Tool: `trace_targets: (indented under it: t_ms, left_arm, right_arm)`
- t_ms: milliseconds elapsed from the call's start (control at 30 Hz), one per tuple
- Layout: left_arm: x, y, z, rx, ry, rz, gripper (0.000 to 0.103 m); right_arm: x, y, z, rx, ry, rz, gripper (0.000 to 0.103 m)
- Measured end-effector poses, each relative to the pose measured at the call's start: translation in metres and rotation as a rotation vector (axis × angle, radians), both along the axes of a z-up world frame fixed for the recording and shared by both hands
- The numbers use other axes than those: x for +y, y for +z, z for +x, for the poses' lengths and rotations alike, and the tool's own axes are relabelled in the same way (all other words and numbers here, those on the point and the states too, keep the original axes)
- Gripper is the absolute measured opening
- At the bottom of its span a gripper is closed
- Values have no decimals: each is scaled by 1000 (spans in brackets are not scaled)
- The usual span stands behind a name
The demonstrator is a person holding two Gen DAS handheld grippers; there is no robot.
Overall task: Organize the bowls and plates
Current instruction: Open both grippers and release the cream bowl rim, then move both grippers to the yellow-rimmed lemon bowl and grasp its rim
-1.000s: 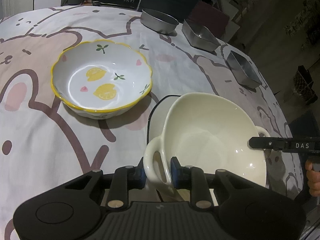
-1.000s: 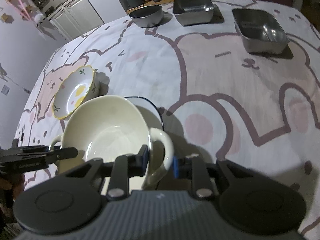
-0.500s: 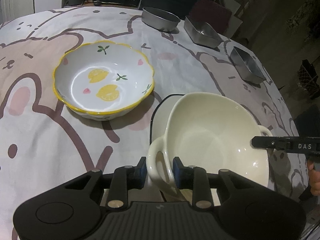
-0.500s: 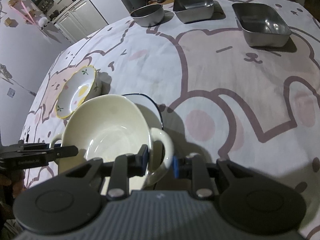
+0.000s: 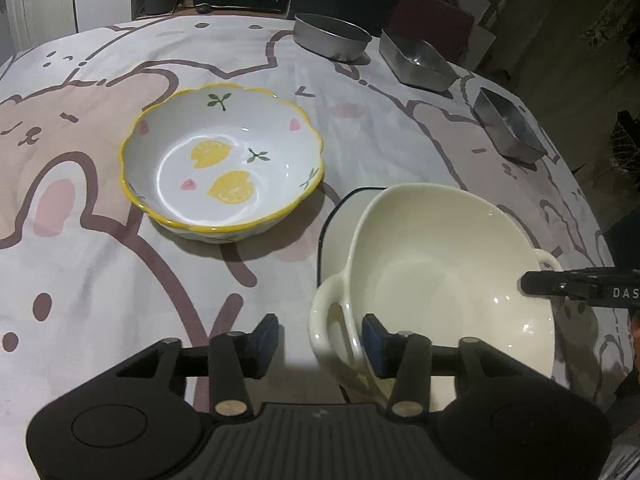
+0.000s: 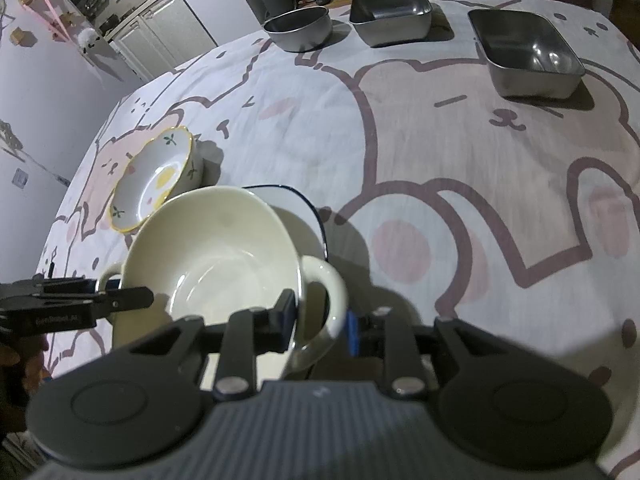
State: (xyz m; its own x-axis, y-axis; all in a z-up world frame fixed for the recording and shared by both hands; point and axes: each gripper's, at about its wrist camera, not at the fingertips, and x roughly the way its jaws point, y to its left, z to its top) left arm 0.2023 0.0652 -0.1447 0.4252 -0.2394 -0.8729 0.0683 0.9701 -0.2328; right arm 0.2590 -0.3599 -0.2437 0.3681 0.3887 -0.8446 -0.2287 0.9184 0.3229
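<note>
Left wrist view: left gripper (image 5: 318, 340) jaws have just been opening, now spread wide. The near loop handle (image 5: 326, 320) of the cream bowl (image 5: 440, 280) stands between the pads; the right pad looks to sit against the bowl wall by the handle, the left pad well clear, so no pinch. Bowl sits on a white plate w/ dark rim (image 5: 340, 216), directly ahead and a bit right of the tool. Lemon-print bowl (image 5: 222, 160) lies fwd-left, apart from the plate. Right gripper tip (image 5: 580, 286) comes in at the far handle (image 5: 546, 258).

Right wrist view: right gripper (image 6: 322, 318) is narrowly set w/ the bowl's other handle (image 6: 324, 300) between the pads. Inner pad is at the bowl wall, outer pad beside the loop; firm clamp or not, can't tell. Left gripper (image 6: 120, 298) shows across the bowl at the opposite handle.

Key relation: the handles lie on a line running tool to tool, one each side. Judgement: bowl is set down; the left one backs off first, w/ the lemon bowl nearest to it.
</note>
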Motion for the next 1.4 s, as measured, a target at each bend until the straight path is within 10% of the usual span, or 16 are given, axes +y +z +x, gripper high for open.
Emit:
trace_targets:
  t_ms: [733,900,1400]
  left_arm:
    - [1,0,0,-6,-8,22,54]
    - [5,12,-5,-37,33,9,102]
    - [51,75,-2,-203,255,-84,103]
  right_arm:
    - [-8,-7,3,5,-46,-39,70]
    - [-12,-5,1,14,-44,-13,103]
    - [25,70,11,-228,29,27,103]
